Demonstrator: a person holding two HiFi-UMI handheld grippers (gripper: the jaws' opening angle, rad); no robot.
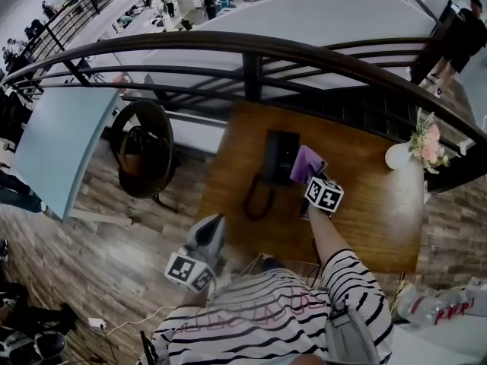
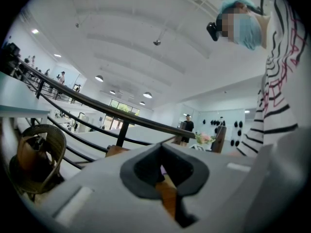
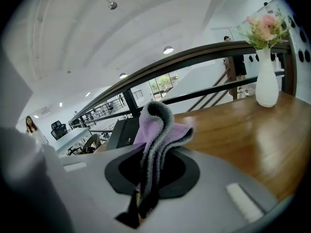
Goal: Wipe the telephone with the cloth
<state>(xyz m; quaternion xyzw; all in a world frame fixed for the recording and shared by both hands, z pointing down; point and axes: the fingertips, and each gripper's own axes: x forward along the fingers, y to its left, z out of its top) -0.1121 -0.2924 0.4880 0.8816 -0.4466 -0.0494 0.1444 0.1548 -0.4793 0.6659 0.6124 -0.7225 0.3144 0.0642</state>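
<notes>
A black telephone (image 1: pixel 278 157) lies on the wooden table (image 1: pixel 380 219), and its coiled cord (image 1: pixel 259 200) loops toward the near edge. My right gripper (image 1: pixel 310 177) is shut on a folded purple cloth (image 1: pixel 308 163) at the phone's right edge. In the right gripper view the cloth (image 3: pixel 155 130) stands up out of the jaws of the right gripper (image 3: pixel 146 183), with the telephone (image 3: pixel 124 130) just behind it. Off the table's near left corner, my left gripper (image 1: pixel 211 226) is held low. In its own view the left gripper (image 2: pixel 167 193) looks shut on nothing.
A white vase of pink flowers (image 1: pixel 399 156) stands at the table's far right, and it is the vase (image 3: pixel 266 81) seen ahead in the right gripper view. A dark railing (image 1: pixel 243 52) runs behind the table. A wicker chair (image 1: pixel 144 150) sits left of it.
</notes>
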